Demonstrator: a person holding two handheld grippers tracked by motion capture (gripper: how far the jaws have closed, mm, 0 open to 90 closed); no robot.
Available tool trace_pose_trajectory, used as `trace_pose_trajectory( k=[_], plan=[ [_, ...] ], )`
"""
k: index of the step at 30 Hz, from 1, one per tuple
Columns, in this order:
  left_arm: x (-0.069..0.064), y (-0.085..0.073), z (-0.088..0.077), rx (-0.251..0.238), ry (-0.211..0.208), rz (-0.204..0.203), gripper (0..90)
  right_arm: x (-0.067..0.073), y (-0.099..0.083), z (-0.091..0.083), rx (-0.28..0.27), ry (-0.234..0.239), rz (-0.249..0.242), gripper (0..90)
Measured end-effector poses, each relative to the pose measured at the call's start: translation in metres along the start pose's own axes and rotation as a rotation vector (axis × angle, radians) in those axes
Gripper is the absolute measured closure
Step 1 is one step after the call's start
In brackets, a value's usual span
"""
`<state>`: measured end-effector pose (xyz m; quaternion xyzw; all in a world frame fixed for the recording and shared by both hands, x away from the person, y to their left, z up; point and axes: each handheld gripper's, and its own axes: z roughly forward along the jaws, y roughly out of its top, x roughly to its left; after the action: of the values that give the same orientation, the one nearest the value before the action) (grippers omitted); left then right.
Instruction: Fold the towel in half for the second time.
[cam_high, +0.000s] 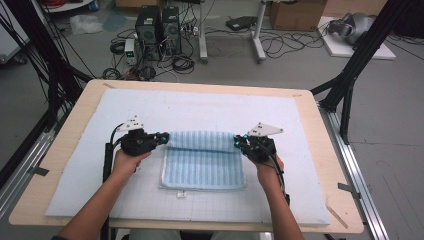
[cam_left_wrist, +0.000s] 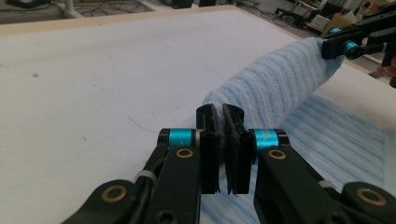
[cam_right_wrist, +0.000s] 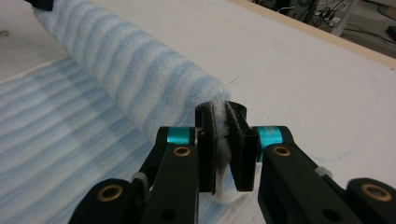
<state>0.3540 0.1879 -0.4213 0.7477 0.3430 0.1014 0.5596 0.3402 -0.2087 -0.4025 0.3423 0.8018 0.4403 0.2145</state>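
Blue striped towel (cam_high: 202, 162) | left claw (cam_left_wrist: 223, 140), right claw (cam_right_wrist: 225, 140) clamped on its corners (pinched edges hidden)

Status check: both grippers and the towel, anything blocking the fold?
Left gripper shut on the towel's far left corner, right gripper shut on its far right corner. Far edge lifted, curled toward the person; near part flat on white mat. Nothing in the way.

1. Between the left gripper (cam_high: 163, 137) and the right gripper (cam_high: 239, 141), the lifted fold of the striped towel (cam_high: 202, 167) blocked the direct way.
2. Beyond both grippers, the white mat (cam_high: 210, 107) lay bare and gave free room.
3. Outward of each gripper, the mat was also free up to the table (cam_high: 75, 107) edge.
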Motion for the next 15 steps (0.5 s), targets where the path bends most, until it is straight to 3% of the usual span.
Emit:
trace_pose_trajectory(
  k=[8,15],
  plan=[
    [-0.026,-0.023,-0.021,0.005,-0.035,0.021,85.1,0.027,-0.026,-0.025,-0.008,0.02,-0.006,82.5],
    [-0.041,-0.033,-0.031,0.018,-0.045,0.059,84.9,0.039,-0.035,-0.039,-0.027,0.007,0.009,81.9]
  ],
)
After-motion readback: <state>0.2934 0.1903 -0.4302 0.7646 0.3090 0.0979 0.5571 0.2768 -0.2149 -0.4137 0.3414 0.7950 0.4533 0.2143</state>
